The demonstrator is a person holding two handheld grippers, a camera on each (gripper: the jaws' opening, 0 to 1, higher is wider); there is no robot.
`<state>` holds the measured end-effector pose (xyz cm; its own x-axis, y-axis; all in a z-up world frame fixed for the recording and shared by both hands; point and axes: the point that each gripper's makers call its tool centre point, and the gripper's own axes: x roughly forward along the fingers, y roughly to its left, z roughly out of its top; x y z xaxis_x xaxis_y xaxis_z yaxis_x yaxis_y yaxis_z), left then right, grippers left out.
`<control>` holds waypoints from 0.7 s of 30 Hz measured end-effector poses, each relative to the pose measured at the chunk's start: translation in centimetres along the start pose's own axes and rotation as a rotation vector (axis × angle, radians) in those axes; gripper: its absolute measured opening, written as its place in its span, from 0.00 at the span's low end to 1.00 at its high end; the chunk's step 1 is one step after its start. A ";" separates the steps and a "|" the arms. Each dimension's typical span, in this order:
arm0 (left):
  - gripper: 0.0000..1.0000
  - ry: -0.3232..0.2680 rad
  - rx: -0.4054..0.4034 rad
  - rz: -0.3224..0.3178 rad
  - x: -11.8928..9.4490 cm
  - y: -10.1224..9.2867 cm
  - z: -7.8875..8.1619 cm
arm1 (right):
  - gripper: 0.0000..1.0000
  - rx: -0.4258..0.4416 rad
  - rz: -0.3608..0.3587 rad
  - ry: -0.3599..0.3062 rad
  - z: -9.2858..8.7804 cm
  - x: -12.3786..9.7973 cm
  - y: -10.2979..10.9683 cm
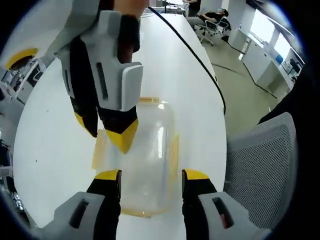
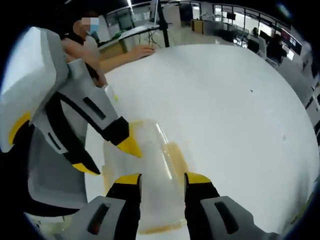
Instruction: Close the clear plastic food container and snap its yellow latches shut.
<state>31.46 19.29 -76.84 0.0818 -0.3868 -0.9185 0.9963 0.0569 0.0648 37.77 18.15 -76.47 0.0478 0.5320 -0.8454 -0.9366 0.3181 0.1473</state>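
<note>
Hovering low in the left gripper view, the left gripper (image 1: 151, 176) is holding its jaws spread, gripping nothing, with the near end of the clear plastic food container (image 1: 145, 160) lying just beyond and between the yellow tips. Its yellow latches (image 1: 174, 155) are showing as pale yellow strips along the sides; whether any are already snapped I cannot tell. The lid looks to be lying on top, though its seating is unclear through the plastic.

Coming in from above, the right gripper (image 1: 109, 131) is pointing its tips down at the container's left edge, jaws apart, seemingly touching or just above the rim. In the right gripper view the right gripper (image 2: 161, 179) is likewise spread over the container (image 2: 145, 165), with the left gripper (image 2: 107, 157) beside it.

Risk, as I judge it: pressing one latch alone may be tipping or sliding the light box on the smooth white table (image 1: 55, 140), or popping the lid askew.

Farther off, a mesh chair (image 1: 260, 165) is standing beside the table, and a black cable (image 1: 192, 52) is trailing across it.
</note>
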 end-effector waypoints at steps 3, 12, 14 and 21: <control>0.49 0.014 0.021 0.013 0.1 -0.1 -0.1 | 0.34 0.000 0.007 0.002 0.0 0.1 0.0; 0.46 0.025 0.064 0.072 0.2 0.4 -0.3 | 0.37 -0.008 0.026 0.014 -0.1 0.7 0.0; 0.46 0.020 0.059 0.075 0.3 0.4 -0.3 | 0.37 -0.008 0.031 0.014 -0.1 0.8 0.0; 0.47 0.014 0.076 0.082 0.3 0.4 -0.4 | 0.37 0.015 0.055 0.023 0.0 0.8 0.0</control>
<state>31.85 19.54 -77.21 0.1635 -0.3710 -0.9141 0.9854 0.0175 0.1692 37.82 18.56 -77.16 -0.0119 0.5310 -0.8473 -0.9324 0.3003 0.2012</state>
